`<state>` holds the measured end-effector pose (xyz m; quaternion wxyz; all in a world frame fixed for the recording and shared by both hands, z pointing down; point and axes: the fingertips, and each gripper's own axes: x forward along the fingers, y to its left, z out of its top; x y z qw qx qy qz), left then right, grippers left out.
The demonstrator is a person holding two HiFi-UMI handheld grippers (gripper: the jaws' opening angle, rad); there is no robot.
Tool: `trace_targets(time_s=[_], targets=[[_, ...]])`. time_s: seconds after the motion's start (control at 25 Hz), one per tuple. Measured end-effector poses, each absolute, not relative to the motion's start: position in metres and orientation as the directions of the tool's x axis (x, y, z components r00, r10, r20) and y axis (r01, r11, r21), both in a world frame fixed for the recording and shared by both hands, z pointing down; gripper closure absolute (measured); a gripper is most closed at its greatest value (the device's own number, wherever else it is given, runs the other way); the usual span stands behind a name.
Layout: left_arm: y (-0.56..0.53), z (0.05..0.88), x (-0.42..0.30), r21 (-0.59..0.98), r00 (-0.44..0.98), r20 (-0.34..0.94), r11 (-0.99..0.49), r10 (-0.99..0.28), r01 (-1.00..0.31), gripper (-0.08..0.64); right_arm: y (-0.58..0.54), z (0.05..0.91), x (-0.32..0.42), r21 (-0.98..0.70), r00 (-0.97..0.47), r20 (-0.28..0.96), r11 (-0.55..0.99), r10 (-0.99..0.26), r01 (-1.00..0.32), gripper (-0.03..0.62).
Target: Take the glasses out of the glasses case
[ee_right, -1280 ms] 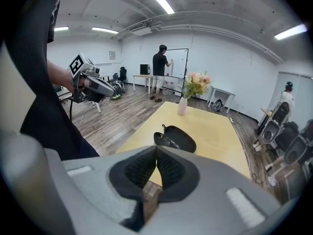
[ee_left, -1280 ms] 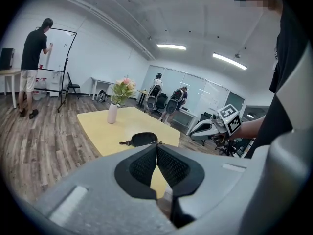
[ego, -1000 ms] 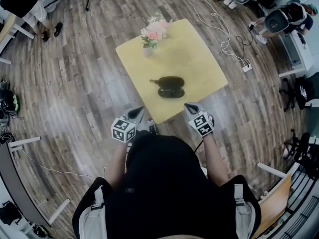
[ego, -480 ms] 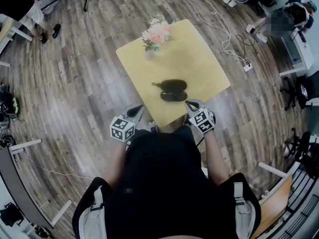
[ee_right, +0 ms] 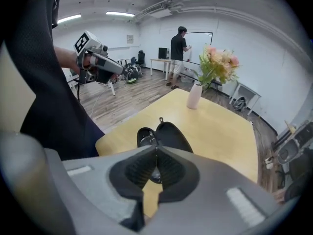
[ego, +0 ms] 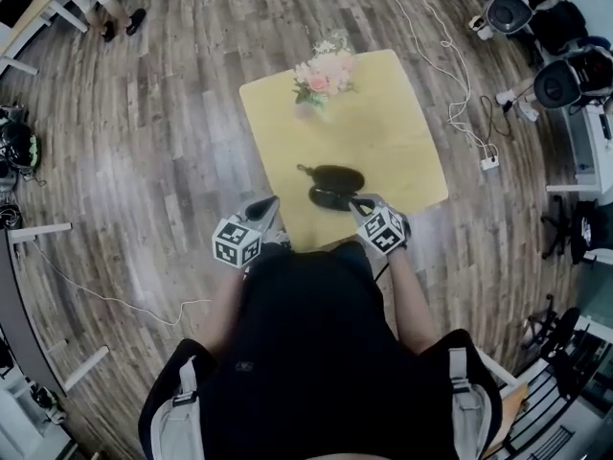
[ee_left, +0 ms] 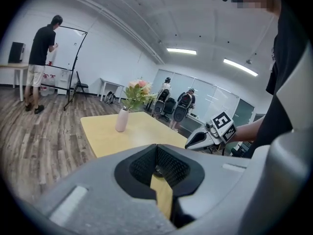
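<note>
Jaws of the left tool (ego: pixel 267 205) were pressed together on nothing; it hung over the tabletop (ego: pixel 402 132) edge, well left of the glasses case (ego: pixel 334 186). That case lay open, its long axis running across the person's front, with what looked like the glasses (ee_right: pixel 145 137) in its near half. Just beside the case's near right end, the right tool (ego: pixel 360 203) was likewise closed and empty, and seemed the nearer one to reach in.
</note>
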<state>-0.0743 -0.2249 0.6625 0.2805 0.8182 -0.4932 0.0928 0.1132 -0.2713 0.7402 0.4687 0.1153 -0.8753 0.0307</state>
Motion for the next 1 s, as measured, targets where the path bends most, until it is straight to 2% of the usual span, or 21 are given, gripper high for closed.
trace_targets(time_s=[0.08,0.12,0.4,1.0], targets=[[-0.229,0.663,-0.071,0.377,0.475,0.436,-0.324,-0.765,-0.868,0.548,-0.276,0.748,0.113,0.023,-0.523,0.845,0.983,-0.115,-0.181,0.58],[-0.231,0.663,-0.07,0.381,0.465,0.441,-0.31,-0.767,-0.871,0.548,-0.279,0.752,0.112,0.011,-0.516,0.852,0.988,-0.091,-0.155,0.545],[-0.239,0.67,-0.062,0.385,0.421,0.487,-0.245,-0.765,-0.89,0.548,-0.29,0.783,0.104,-0.047,-0.496,0.868,0.997,0.013,-0.056,0.54],[-0.226,0.671,-0.096,0.341,0.333,0.541,-0.16,-0.773,-0.926,0.548,-0.296,0.828,0.075,-0.083,-0.459,0.886,0.997,0.075,0.002,0.535]])
